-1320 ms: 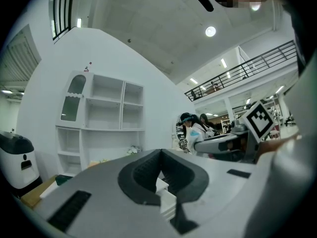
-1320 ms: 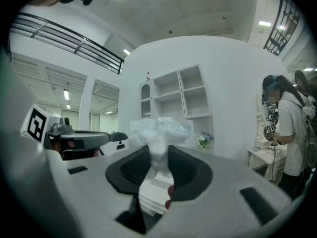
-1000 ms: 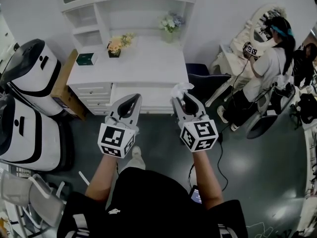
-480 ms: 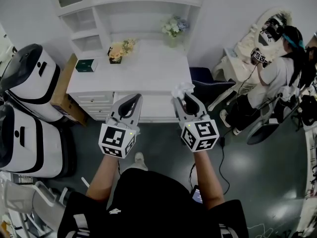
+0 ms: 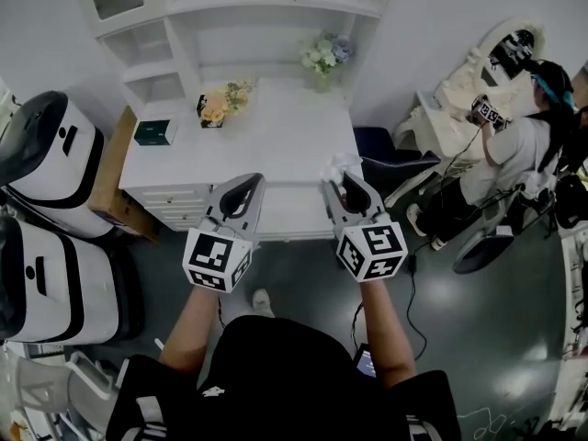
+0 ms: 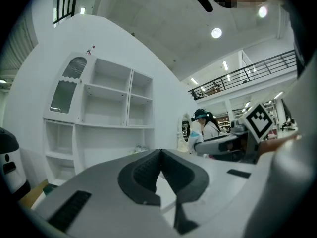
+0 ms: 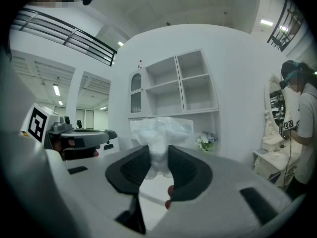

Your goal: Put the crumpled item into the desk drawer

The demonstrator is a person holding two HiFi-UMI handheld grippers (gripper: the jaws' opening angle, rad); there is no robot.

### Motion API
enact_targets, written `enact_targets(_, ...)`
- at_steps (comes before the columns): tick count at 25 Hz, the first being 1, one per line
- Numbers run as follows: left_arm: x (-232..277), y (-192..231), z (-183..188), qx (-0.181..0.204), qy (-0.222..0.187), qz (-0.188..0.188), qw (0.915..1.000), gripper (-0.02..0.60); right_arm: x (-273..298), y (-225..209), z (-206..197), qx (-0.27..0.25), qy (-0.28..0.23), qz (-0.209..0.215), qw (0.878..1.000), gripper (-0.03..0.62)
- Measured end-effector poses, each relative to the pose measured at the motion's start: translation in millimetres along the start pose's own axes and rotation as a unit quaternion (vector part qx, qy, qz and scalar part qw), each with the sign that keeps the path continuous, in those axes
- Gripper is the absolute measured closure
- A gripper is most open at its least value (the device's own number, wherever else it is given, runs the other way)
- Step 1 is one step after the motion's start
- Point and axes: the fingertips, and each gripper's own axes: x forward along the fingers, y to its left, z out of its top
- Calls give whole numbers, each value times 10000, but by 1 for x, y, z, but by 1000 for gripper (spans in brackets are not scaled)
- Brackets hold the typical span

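A person in a black top stands facing a white desk [image 5: 303,200], arms out, with a handheld tool in each hand above the dark grey floor [image 5: 303,274]. The right tool [image 5: 339,180] is clenched on the crumpled white item [image 5: 337,163], a wad of thin, translucent material. Its lower part is pinched between the dark pads and the rest billows out above the tips. Held in the air, the wad shows in the head view against the front edge of the tabletop [image 5: 276,141], right of centre. The left tool [image 5: 245,182] is beside it at about the same level, its jaws pressed together at the tips with nothing between them.

The small drawers [image 5: 170,198] at the left of the desk front are closed. A dark pot of yellow and orange flowers [image 5: 217,107] stands near the back of the tabletop. A vase of pale flowers [image 5: 323,53] stands farther back to the right, and a dark green box [image 5: 153,132] lies at the left end. White open shelving [image 5: 230,7] rises behind.

A brown cardboard box [image 5: 108,177] leans against the desk's left side, next to two white-and-black machines [image 5: 41,219]. A dark chair [image 5: 390,162] stands at the desk's right corner. Beyond it, a second person [image 5: 514,150] in a white shirt works at an ornate white mirror [image 5: 501,49].
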Motion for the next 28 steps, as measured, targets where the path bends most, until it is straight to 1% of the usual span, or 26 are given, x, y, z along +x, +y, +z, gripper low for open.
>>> enact_targets(7, 15, 42, -14, -94, 52, -60, 9999, 575, 39, 4, -4, -37, 86, -125, 9999, 491)
enact_targets(14, 23, 71, -26, -136, 89, -184, 9997, 575, 70, 12, -10, -54, 175, -232, 9996, 491)
enact_targets(24, 35, 101, -49, -249, 187, -278, 9991, 575, 102, 16, -29, -103, 369, -284, 9989, 491)
enact_targets(28, 40, 107, -56, -299, 253, -290, 9988, 575, 112, 19, -35, -88, 461, -242, 9986, 491)
